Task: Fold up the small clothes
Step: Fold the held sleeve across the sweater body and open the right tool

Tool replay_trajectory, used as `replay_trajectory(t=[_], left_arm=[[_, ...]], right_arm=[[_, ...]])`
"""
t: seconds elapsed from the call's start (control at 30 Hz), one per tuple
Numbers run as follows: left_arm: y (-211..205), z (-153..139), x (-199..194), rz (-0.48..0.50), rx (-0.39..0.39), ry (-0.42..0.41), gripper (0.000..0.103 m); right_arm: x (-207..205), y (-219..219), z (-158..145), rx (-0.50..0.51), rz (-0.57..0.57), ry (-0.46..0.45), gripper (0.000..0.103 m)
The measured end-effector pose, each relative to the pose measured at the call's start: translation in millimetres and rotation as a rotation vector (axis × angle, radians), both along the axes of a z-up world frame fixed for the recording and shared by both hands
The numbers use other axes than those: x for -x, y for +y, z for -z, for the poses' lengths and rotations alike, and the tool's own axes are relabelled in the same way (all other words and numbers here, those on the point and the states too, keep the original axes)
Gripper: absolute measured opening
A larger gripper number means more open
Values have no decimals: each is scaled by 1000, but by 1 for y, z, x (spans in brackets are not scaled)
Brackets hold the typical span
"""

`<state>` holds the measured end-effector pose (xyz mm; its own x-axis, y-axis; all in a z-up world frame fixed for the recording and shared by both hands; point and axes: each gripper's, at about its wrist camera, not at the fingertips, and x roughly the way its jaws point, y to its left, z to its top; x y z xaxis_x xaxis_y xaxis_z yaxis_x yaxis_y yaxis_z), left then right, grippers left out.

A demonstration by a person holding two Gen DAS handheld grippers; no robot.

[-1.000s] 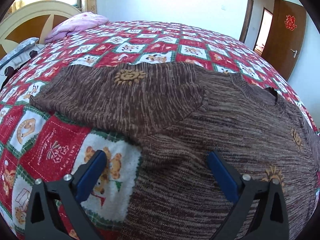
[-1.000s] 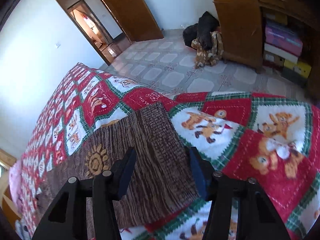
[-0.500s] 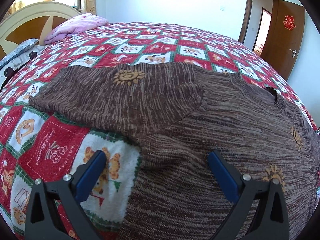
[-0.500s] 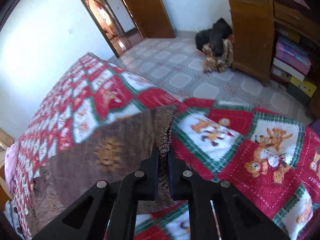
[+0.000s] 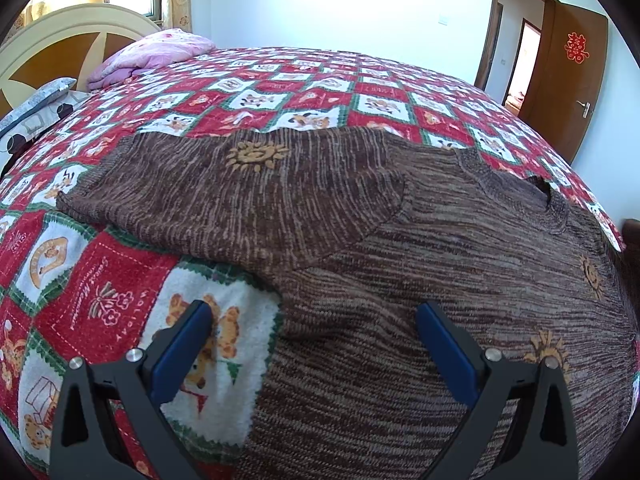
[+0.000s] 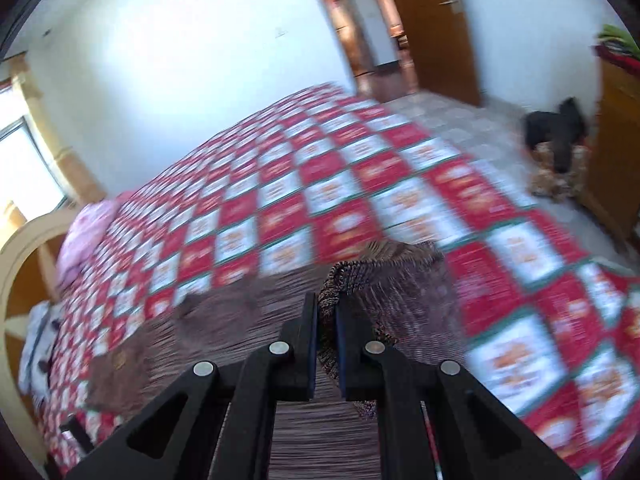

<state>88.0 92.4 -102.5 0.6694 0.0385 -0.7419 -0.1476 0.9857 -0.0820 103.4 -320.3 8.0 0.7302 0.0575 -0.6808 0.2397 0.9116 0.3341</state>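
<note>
Presently, the left tongs stand wide apart with nothing between the blue pads, hovering just above the brown knitted sweater, which lies spread on the bed under a red, white and green patchwork quilt. One pad sits over the quilt beside the sweater's edge, the other over the sweater's body. Ahead of these tongs one sleeve lies folded across the garment, with an orange sun motif on it; the collar lies further ahead and off to one side.

The right tongs are clamped together on a bunched fold of the sweater, which rises out of the closed pads, lifted clear of the quilt. The rest of the garment trails back beneath these tongs. This view is blurred.

Beyond the right tongs, a pink pillow rests by the headboard, and a wooden door stands open.
</note>
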Motion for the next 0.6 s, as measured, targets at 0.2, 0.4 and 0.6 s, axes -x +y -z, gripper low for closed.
replay_trajectory(t=[0.2,0.4,0.6], left_arm=[[1,1,1,3,4,-6,103],[2,2,2,6,9,-11,103],[2,2,2,9,13,-17,103]], right_arm=[[-34,101,47,-20,-122,42,7],[-51,152,91,-27,-174,99,7],[-58,158,114,-106,-245,102,12]])
